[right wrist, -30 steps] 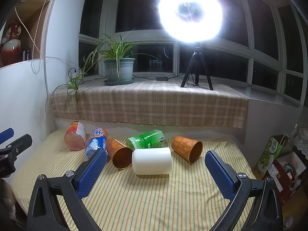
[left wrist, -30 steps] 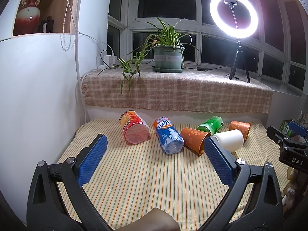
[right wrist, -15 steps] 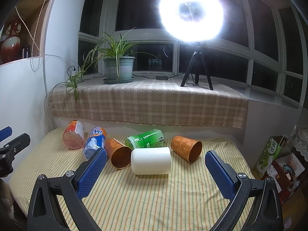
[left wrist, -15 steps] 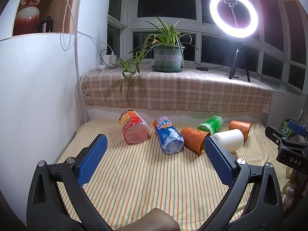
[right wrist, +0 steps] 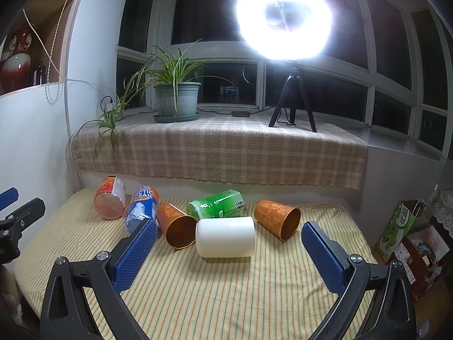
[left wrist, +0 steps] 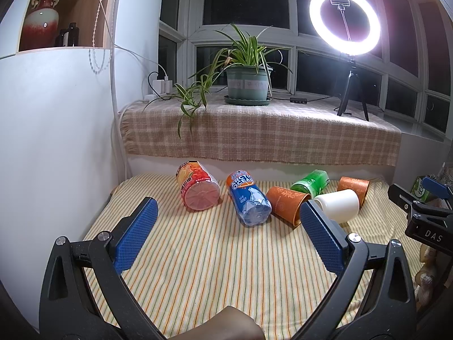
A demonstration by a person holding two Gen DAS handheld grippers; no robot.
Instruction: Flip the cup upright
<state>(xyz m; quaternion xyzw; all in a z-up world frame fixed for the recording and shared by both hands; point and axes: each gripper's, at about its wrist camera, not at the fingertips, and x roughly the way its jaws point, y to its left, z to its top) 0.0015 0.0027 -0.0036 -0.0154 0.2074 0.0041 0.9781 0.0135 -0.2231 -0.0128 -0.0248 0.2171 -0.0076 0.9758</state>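
Observation:
Several cups and cans lie on their sides on a striped cloth. A white cup (right wrist: pixel 225 236) lies in the middle, also in the left wrist view (left wrist: pixel 337 205). An orange cup (right wrist: pixel 176 228) lies left of it, another orange cup (right wrist: pixel 278 219) right of it. My right gripper (right wrist: pixel 229 250) is open and empty, just in front of the white cup. My left gripper (left wrist: pixel 228 233) is open and empty, in front of the blue can (left wrist: pixel 249 199). The right gripper also shows at the right edge of the left wrist view (left wrist: pixel 424 206).
A red can (left wrist: pixel 198 188) and a green can (right wrist: pixel 216 205) lie in the same row. Behind is a checked ledge (right wrist: pixel 220 150) with a potted plant (right wrist: pixel 177 99) and a ring light (right wrist: pixel 284 19). A white wall (left wrist: pixel 56 141) stands at the left. Boxes (right wrist: pixel 402 223) stand off the right edge.
The right gripper has drifted slightly toward the cups, which sit a little lower and nearer in its view. The left gripper has barely moved. Both stay open.

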